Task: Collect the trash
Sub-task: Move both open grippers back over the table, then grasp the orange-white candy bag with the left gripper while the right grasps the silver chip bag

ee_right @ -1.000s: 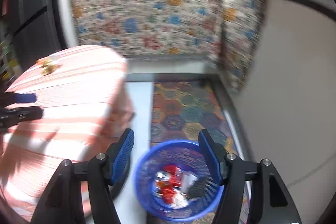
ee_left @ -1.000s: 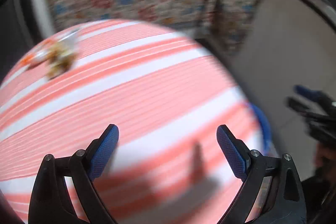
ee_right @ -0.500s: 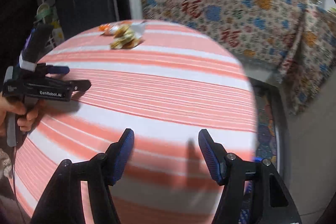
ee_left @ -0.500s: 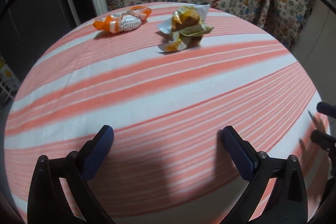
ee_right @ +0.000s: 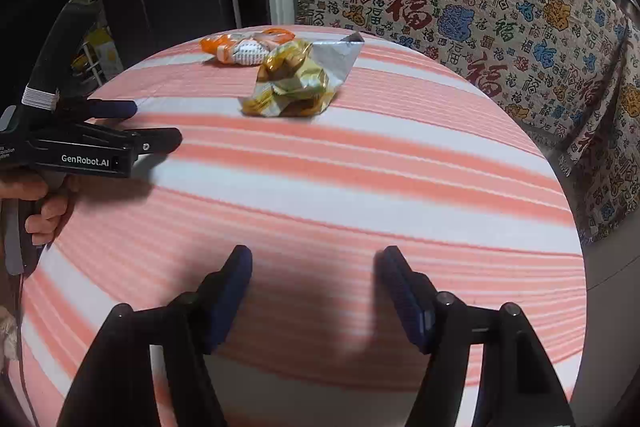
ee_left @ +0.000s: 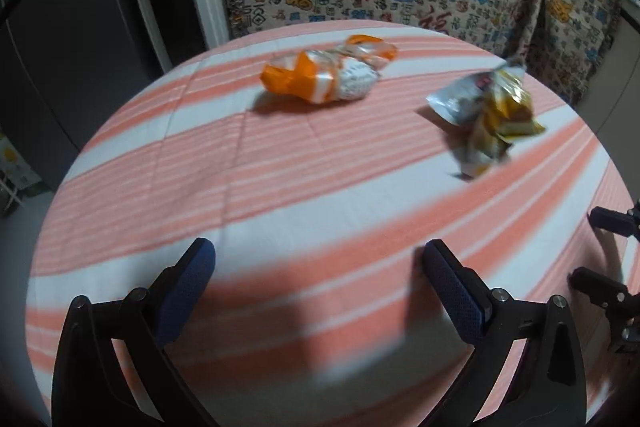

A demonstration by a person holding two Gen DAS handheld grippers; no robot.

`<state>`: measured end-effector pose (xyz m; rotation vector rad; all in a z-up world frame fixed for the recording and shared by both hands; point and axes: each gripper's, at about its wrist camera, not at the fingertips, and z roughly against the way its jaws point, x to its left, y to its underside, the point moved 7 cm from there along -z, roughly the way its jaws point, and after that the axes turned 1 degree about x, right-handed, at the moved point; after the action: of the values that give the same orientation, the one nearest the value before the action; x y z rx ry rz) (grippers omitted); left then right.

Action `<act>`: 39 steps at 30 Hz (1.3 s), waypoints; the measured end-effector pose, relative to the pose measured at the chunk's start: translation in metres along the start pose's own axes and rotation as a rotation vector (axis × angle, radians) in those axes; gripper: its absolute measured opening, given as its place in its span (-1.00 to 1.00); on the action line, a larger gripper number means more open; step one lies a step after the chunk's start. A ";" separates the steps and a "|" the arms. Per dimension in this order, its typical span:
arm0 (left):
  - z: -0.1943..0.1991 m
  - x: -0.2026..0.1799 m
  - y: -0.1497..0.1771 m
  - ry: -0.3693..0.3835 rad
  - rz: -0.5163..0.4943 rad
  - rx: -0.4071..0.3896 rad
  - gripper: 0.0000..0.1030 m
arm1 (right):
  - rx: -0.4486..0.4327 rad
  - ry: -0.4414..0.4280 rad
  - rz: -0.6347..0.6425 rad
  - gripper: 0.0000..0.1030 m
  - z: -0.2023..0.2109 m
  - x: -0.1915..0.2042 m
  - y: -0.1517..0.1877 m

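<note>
Trash on the round table point(ee_left: 280, 211), which wears an orange-and-white striped cloth: an orange and white wrapper point(ee_left: 328, 75) lies near the far edge, and a crumpled gold and silver wrapper point(ee_right: 298, 81) sits just beside it, closer to the middle. Left gripper point(ee_left: 318, 267) hangs over the near side, jaws wide apart and empty. Right gripper point(ee_right: 314, 269) also hangs over the cloth; its jaws have just been opening, nothing between them. A patterned blanket point(ee_right: 480, 7) hangs behind
</note>
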<state>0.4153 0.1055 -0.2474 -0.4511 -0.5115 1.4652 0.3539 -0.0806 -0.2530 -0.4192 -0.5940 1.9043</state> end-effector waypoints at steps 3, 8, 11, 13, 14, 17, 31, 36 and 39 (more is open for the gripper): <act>-0.010 0.012 -0.014 0.009 -0.008 -0.001 0.99 | -0.007 0.008 -0.020 0.50 -0.009 0.002 -0.010; -0.027 0.015 -0.038 0.028 -0.035 0.000 0.99 | -0.014 0.029 -0.056 0.63 -0.028 0.011 -0.035; -0.038 0.014 -0.052 0.038 -0.052 -0.002 0.99 | -0.009 0.032 -0.079 0.84 -0.042 0.017 -0.053; -0.046 0.012 -0.064 0.050 -0.070 -0.002 0.99 | -0.004 0.034 -0.099 0.89 -0.050 0.020 -0.063; -0.048 0.011 -0.066 0.054 -0.076 -0.003 0.99 | -0.005 0.035 -0.111 0.89 -0.052 0.021 -0.067; -0.056 0.006 -0.078 0.078 -0.115 -0.005 0.99 | -0.018 0.019 -0.156 0.89 -0.054 0.018 -0.074; -0.062 -0.018 -0.101 0.138 -0.238 -0.060 0.42 | -0.090 -0.083 -0.187 -0.17 -0.057 0.013 -0.086; -0.043 -0.034 -0.078 0.104 -0.267 -0.085 0.40 | -0.078 -0.075 -0.148 -0.19 -0.034 -0.002 -0.051; -0.024 -0.039 -0.045 0.066 -0.197 -0.061 0.41 | -0.071 -0.066 -0.096 -0.19 -0.012 -0.013 -0.021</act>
<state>0.4643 0.0647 -0.2426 -0.4819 -0.5342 1.2450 0.3812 -0.0832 -0.2502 -0.3675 -0.7148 1.8155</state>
